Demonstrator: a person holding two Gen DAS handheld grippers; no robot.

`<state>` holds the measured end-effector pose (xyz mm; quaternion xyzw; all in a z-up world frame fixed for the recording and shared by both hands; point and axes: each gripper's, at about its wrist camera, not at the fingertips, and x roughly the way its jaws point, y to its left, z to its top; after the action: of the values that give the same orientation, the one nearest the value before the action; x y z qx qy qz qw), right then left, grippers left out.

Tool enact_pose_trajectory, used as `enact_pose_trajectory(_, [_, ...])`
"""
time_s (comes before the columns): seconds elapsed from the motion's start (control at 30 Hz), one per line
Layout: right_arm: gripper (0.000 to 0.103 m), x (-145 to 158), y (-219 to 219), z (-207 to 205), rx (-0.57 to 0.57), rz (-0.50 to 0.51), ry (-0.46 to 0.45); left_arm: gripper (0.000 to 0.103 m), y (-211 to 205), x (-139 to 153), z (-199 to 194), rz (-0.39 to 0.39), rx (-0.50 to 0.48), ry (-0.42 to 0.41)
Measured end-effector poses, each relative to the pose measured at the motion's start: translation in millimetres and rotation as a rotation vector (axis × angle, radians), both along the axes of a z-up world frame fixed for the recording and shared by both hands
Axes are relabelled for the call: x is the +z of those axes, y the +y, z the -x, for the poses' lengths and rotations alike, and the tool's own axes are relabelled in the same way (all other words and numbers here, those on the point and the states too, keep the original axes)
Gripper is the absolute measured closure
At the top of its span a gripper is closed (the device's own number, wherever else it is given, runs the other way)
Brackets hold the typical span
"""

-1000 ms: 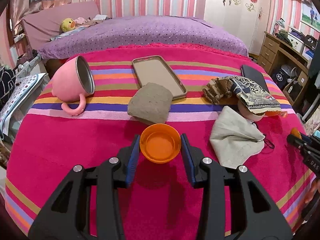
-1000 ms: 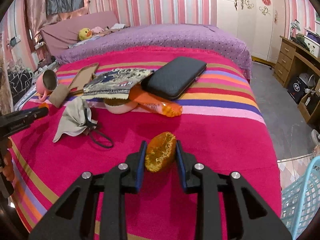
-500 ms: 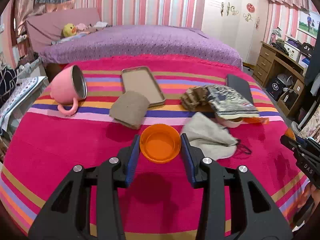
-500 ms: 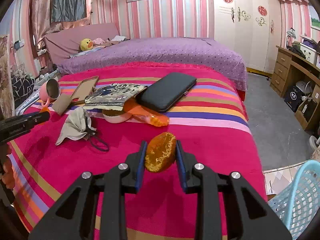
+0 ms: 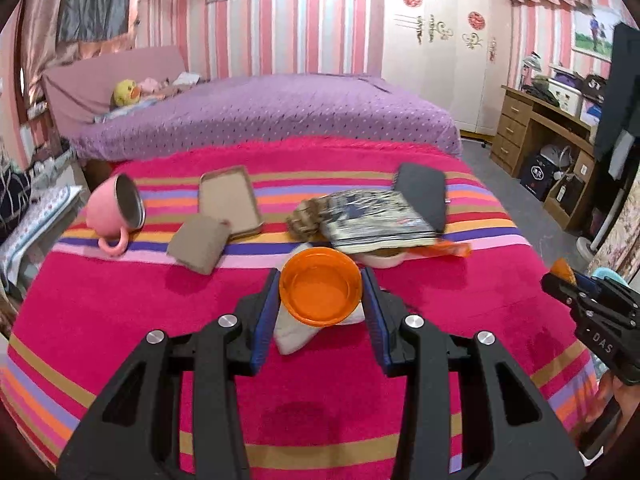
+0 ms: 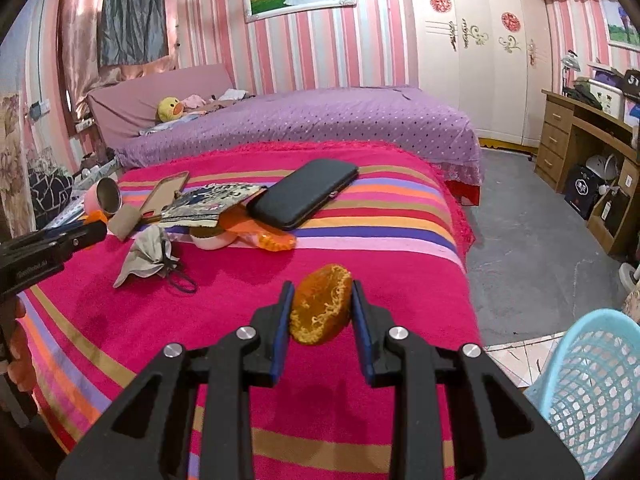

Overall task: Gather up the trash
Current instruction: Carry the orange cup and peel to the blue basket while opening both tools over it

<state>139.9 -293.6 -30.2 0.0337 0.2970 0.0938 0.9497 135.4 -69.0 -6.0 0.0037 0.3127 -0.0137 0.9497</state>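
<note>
Bed point(image 5: 120, 320): orange lid point(image 5: 320, 292) between left jaws.

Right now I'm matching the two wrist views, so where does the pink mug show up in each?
Left wrist: pink mug on its side, left of centre.
Right wrist: far left, small, behind the left gripper.
Shared landmark: the tan phone case beside it.

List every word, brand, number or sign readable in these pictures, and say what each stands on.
"DAS": on the body of the right gripper, seen from the left wrist view.
"51": on a dark box on the desk, cut off by the frame edge, so maybe incomplete.
Too blurred to read: the grey lettering on the left gripper, the print on the patterned packet, and the labels on the boxes under the desk.
</note>
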Motion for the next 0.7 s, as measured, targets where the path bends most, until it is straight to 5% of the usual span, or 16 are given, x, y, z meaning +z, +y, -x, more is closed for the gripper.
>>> enact_pose_trajectory(0.27, [0.075, 28, -49, 28, -0.061, -0.027, -0.059, 0.064, -72, 21, 27, -0.013, -0.087, -0.026])
enact_pose_trajectory(0.7, [0.075, 42, -207, 114, -0.279, 0.133, -0.016, 0.064, -220, 38, 57, 0.039, -0.303, -0.070])
